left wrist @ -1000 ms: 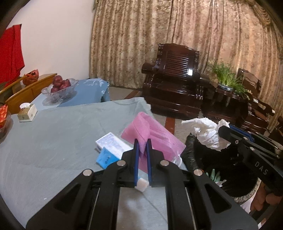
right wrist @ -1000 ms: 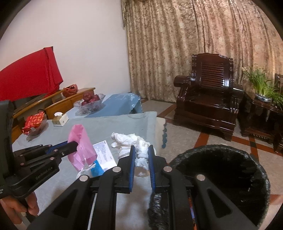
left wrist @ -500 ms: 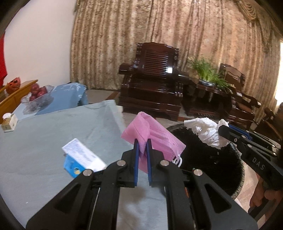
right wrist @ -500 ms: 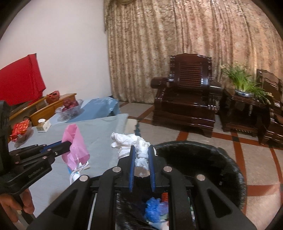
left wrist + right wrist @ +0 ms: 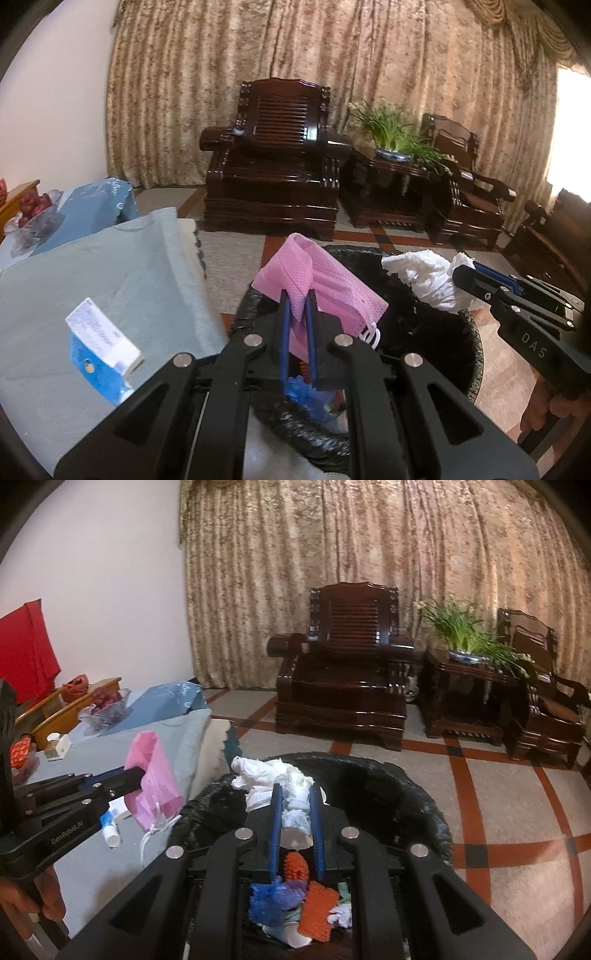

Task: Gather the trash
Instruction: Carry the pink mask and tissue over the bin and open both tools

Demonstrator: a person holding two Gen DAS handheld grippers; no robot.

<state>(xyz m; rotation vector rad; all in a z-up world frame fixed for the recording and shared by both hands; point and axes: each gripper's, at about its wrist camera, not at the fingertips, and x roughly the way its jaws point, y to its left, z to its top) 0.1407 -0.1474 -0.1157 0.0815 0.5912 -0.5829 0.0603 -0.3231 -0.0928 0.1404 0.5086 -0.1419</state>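
My left gripper (image 5: 297, 299) is shut on a pink face mask (image 5: 325, 280) and holds it over the near rim of the black-lined trash bin (image 5: 476, 347). My right gripper (image 5: 295, 794) is shut on a crumpled white tissue (image 5: 273, 775) above the bin's opening (image 5: 417, 786). The bin holds blue, orange and white scraps (image 5: 295, 901). In the right wrist view the left gripper (image 5: 142, 773) and the mask (image 5: 155, 779) hang at the table edge. In the left wrist view the right gripper (image 5: 460, 273) holds the tissue (image 5: 428, 277) over the bin.
A blue and white box (image 5: 99, 350) lies on the grey-clothed table (image 5: 110, 266) beside the bin. A small white tube (image 5: 110, 830) lies near the table edge. A fruit bowl (image 5: 107, 705) stands farther back. Dark wooden armchairs (image 5: 277, 162) and a plant (image 5: 395, 129) stand across the floor.
Both grippers have swung right from over the table to over the bin, carrying the mask and the tissue. The bin's contents have come into view.
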